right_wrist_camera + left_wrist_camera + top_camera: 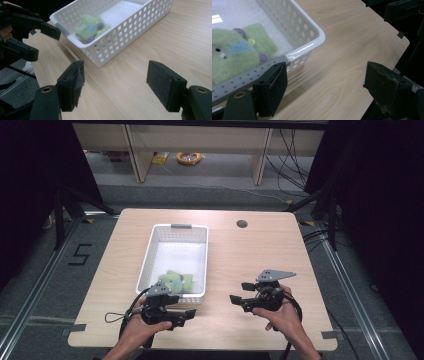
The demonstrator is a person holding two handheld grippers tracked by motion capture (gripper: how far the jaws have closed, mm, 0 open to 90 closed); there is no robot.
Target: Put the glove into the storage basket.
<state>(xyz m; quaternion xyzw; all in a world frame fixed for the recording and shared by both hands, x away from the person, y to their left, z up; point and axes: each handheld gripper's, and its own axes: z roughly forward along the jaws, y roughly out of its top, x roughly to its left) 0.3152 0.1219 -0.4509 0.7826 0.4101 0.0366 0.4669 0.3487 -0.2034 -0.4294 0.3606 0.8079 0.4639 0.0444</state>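
Basket [150, 251]: holds the green toy [174, 280] at its near end.
Left gripper [186, 316]: jaws apart, empty, beside basket's near corner, perhaps to reach in.
Right gripper [239, 293]: jaws apart, empty, right of basket.

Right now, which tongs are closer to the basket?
The left tongs, by the white basket at its near corner beside the green plush toy. The right tongs sit farther off over bare table.

A white plastic basket [155, 251] with rows of round holes in its walls and a grey handle strip sits on a pale wood-grain worktop [250, 260]. Inside lies a fuzzy light-green soft toy [234, 53] with a light-blue patch, small purple spots and a yellow button. The left gripper [189, 316] and right gripper [239, 292] are black, each topped by a grey plate.
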